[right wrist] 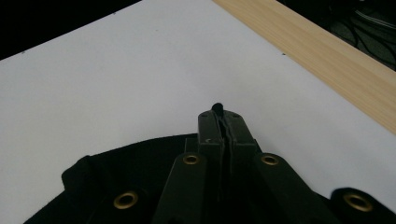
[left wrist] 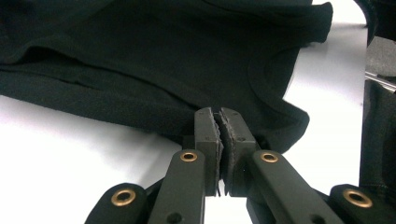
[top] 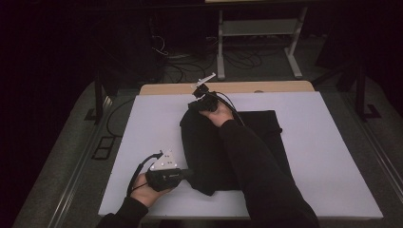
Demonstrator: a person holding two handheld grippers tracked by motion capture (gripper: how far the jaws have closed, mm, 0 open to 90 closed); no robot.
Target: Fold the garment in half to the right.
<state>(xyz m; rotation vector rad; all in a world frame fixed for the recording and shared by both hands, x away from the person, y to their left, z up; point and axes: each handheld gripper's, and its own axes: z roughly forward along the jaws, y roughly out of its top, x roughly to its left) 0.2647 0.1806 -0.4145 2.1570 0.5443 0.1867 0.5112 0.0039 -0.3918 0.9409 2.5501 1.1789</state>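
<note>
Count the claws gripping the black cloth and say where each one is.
2. The left claw pinches the black cloth at its near-left edge; the right claw pinches its far corner. Folds may hide more.

High cam looks down from above at whole white board [top: 332,156]. Both gripper cams sit low, v. close; all share black cloth [top: 209,156].

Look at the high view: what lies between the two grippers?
The black cloth spans from the left gripper to the right gripper; the sleeve crosses it.
</note>
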